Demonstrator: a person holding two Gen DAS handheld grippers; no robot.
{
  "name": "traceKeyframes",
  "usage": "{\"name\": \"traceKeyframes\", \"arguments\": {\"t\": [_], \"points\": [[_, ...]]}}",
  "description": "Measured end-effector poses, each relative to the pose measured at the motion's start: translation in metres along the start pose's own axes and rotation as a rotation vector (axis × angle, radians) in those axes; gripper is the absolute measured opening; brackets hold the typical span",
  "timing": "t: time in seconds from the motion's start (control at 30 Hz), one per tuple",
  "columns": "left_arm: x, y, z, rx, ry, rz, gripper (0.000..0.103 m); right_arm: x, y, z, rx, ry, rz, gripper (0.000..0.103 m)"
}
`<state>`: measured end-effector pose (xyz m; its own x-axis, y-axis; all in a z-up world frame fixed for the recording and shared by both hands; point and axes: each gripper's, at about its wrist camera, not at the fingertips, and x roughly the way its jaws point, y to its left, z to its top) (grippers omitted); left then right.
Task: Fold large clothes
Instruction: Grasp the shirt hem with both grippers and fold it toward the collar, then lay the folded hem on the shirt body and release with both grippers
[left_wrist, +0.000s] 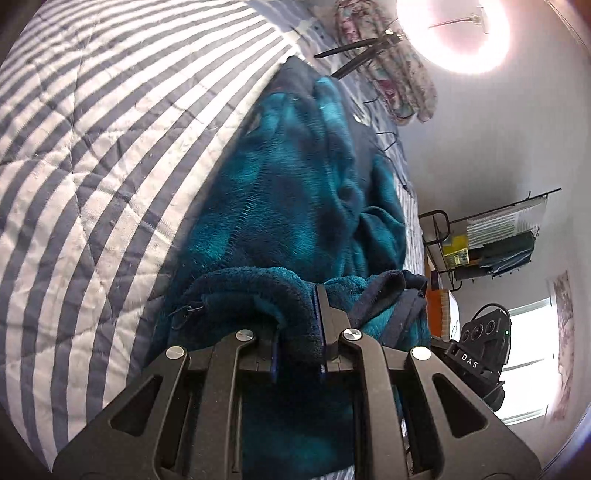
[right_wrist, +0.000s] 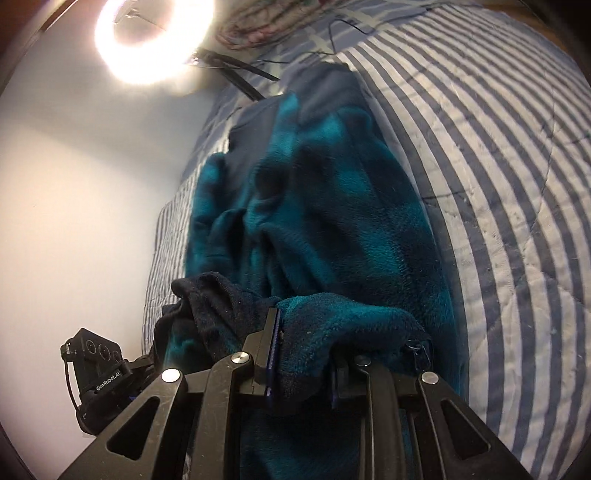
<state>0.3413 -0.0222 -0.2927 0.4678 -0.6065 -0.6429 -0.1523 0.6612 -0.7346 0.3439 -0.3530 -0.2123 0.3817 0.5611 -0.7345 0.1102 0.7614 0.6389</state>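
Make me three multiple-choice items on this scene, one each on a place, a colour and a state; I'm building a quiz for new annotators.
1. Where does the fleece garment lie?
A. on a striped quilt
B. on a wooden floor
C. in a basket

2. What colour is the fleece garment?
A. red and white
B. teal and dark navy
C. plain yellow

3. What is the left gripper doing?
A. hanging open above the quilt
B. clamped on a fold of the garment
C. holding a hanger

Answers:
1 A, the striped quilt spreads under and beside it.
2 B, teal patches and navy patches show in both views.
3 B, fleece is bunched between its fingers, as with the right gripper.
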Motion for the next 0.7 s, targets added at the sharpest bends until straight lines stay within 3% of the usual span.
{"name": "traceKeyframes", "arguments": {"t": [0.17, 0.47, 0.5, 0.53, 0.57, 0.6, 0.7], "points": [[0.003, 0.001, 0.003, -0.003, 0.030, -0.014, 0.017, -0.003, -0.008, 0.003, 0.042, 0.022, 0.049, 0.023], [-0.026, -0.028, 0.025, 0.061, 0.106, -0.098, 0.031, -0.057, -0.001, 0.001, 0.057, 0.011, 0.184, 0.034], [-0.028, -0.033, 0.026, 0.074, 0.108, -0.101, 0.035, -0.062, -0.002, 0.001, 0.063, 0.010, 0.200, 0.037], [-0.028, -0.036, 0.026, 0.083, 0.114, -0.108, 0.039, -0.067, -0.002, 0.001, 0.066, 0.002, 0.214, 0.052], [-0.028, -0.039, 0.027, 0.085, 0.117, -0.106, 0.049, -0.070, -0.002, 0.001, 0.064, -0.008, 0.222, 0.073], [-0.028, -0.040, 0.027, 0.084, 0.115, -0.098, 0.059, -0.075, -0.001, 0.002, 0.062, -0.027, 0.220, 0.079], [-0.036, -0.039, 0.027, 0.069, 0.060, -0.078, 0.062, -0.086, 0.000, 0.006, 0.066, -0.072, 0.212, 0.075]]}}
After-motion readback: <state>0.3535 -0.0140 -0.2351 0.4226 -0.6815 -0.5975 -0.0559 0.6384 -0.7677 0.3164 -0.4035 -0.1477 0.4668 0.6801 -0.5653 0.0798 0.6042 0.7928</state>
